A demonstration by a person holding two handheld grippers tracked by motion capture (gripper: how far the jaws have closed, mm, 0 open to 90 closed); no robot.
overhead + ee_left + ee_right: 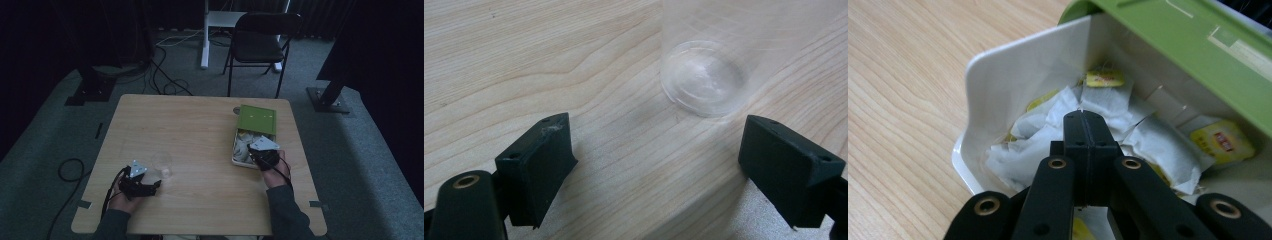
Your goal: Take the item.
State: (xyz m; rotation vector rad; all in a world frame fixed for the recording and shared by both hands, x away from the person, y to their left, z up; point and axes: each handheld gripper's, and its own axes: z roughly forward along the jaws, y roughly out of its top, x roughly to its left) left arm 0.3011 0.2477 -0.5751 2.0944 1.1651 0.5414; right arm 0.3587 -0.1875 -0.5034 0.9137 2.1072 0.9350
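Pinching a tea bag in the box, right hand-held gripper; left hand-held gripper wide by cup.

Item count: one worktop; one clear plastic cup; one white box with one green hinged lid; tea bags heaped inside, total not countable, three yellow tags visible; one folding chair.

My box sits near the right edge of the desk. It is white inside, and its green lid stands open at the far end. It is full of white tea bags with yellow tags. My clear cup stands upright near the front left corner.
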